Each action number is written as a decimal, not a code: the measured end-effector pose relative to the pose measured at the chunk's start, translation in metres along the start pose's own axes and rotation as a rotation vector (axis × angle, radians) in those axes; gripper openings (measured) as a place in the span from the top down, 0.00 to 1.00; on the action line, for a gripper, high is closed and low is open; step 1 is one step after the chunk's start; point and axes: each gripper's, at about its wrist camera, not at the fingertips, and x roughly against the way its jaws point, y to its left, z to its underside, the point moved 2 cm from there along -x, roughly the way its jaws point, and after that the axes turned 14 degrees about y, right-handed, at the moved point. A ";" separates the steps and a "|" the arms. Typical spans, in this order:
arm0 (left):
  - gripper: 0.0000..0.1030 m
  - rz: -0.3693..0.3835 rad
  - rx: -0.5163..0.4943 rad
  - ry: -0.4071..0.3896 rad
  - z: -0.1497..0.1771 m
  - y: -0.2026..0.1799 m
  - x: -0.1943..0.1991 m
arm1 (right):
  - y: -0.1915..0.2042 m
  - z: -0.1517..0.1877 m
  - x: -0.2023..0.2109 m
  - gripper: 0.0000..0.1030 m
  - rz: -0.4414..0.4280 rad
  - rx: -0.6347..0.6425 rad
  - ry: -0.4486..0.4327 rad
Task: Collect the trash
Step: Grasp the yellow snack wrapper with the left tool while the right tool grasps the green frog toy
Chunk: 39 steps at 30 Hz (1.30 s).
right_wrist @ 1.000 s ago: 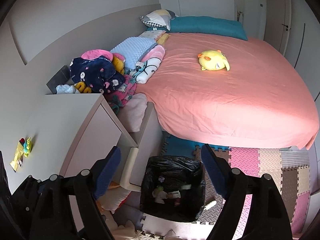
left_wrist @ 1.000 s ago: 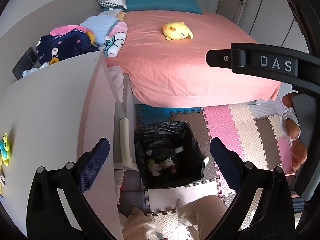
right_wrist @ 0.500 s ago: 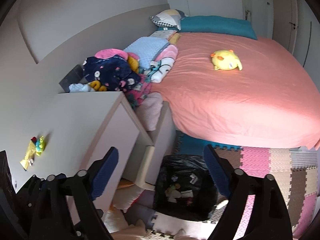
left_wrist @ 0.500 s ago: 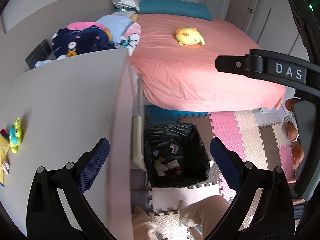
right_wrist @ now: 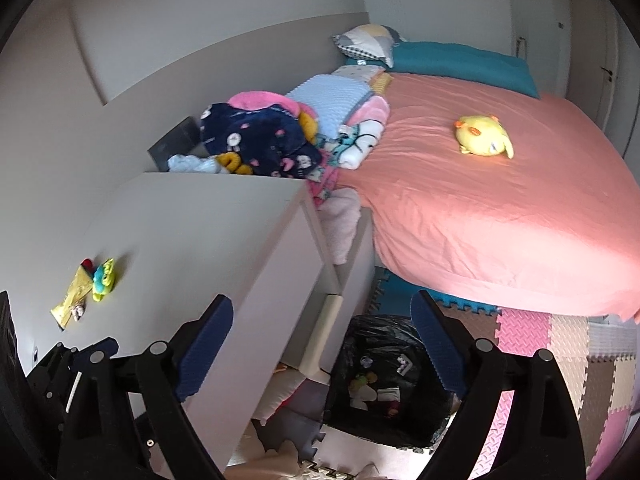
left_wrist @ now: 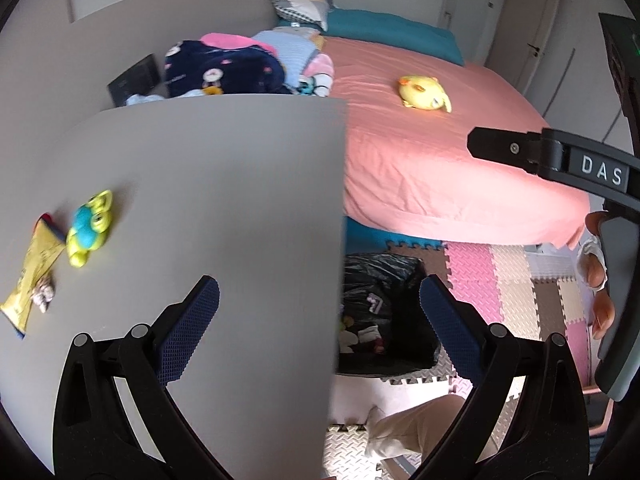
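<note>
A yellow snack wrapper [left_wrist: 30, 276] lies on the pale desk top [left_wrist: 224, 184] at the far left, with a small crumpled scrap [left_wrist: 43, 295] on it and a green-and-blue toy [left_wrist: 88, 228] beside it. My left gripper [left_wrist: 320, 320] hangs open and empty over the desk's right edge. On the floor stands a black-bagged bin [left_wrist: 384, 312] holding several scraps. In the right wrist view the wrapper [right_wrist: 74, 296] and toy [right_wrist: 104, 276] sit far left on the desk [right_wrist: 200, 240]. My right gripper [right_wrist: 320, 354] is open and empty, between desk and bin [right_wrist: 388, 380].
A pink bed [right_wrist: 500, 208] with a yellow plush [right_wrist: 482, 136] fills the right. Piled clothes and blankets [right_wrist: 264, 140] lie behind the desk. Foam puzzle mats [left_wrist: 512, 280] cover the floor. The right tool's body [left_wrist: 560, 160] and a hand [left_wrist: 596, 276] edge the left wrist view.
Both grippers have swung left, from over the bin toward the desk. The desk top now fills much of the left wrist view, and the wrapper and toy have come closer. Both stay open.
</note>
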 end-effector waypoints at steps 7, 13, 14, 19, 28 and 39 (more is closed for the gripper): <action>0.06 -0.028 0.063 -0.015 0.017 0.043 0.011 | 0.045 0.001 -0.011 0.12 -0.021 0.061 0.017; 0.06 -0.057 0.120 -0.027 0.031 0.081 0.021 | 0.087 0.004 -0.022 0.12 -0.042 0.120 0.030; 0.06 -0.060 0.128 -0.029 0.033 0.086 0.022 | 0.095 0.004 -0.023 0.12 -0.047 0.130 0.032; 0.06 -0.084 0.170 -0.037 0.046 0.117 0.029 | 0.125 0.004 -0.029 0.12 -0.080 0.162 0.039; 0.06 -0.110 0.253 -0.045 0.066 0.176 0.038 | 0.186 0.005 -0.054 0.12 -0.102 0.249 0.072; 0.06 -0.150 0.293 -0.043 0.064 0.231 0.034 | 0.244 0.001 -0.081 0.12 -0.114 0.311 0.099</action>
